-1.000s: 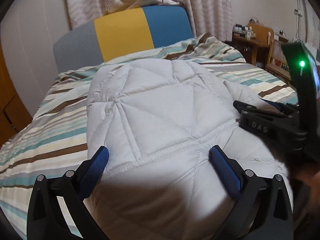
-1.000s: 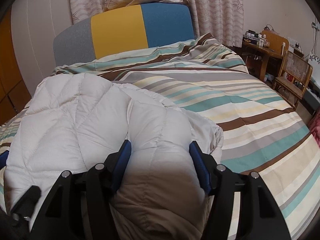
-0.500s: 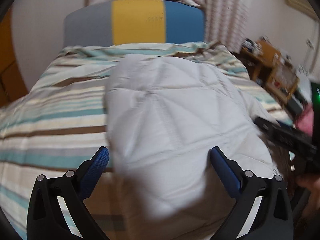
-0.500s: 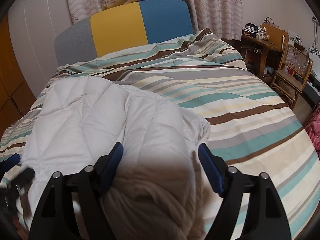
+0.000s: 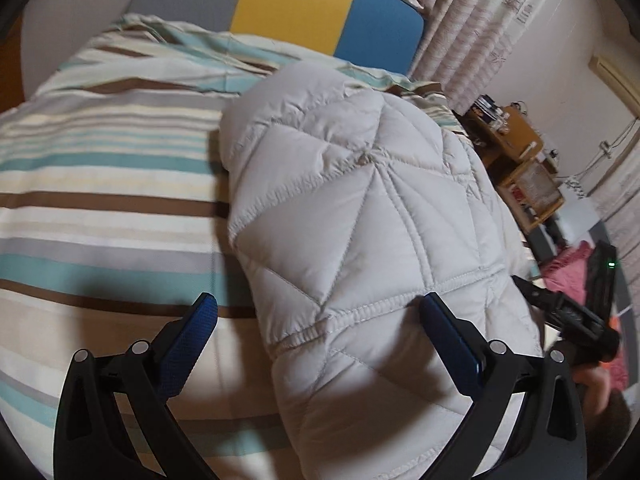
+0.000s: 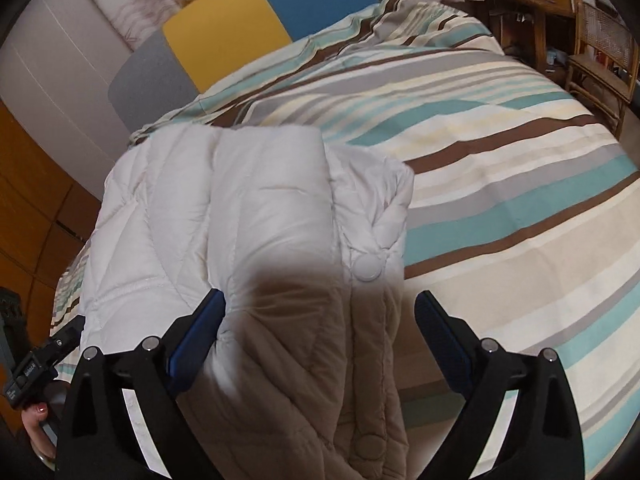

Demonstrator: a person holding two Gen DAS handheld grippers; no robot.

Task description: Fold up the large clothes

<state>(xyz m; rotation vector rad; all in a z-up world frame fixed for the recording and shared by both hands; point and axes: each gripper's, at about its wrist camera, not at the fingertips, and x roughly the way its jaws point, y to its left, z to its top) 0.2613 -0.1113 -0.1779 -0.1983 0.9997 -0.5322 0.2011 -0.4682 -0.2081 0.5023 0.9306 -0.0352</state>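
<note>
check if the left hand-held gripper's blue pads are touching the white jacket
Cannot tell. In the left wrist view the left hand-held gripper is open; its left pad shows striped bedding behind, while the right pad overlaps the white jacket with no visible gap.

dim warm indoor light, soft foreground shadows, fisheye edge warping, slight blur

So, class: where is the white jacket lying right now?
The jacket lies on the striped bedspread, toward its left side in the right wrist view, below the headboard.
</note>
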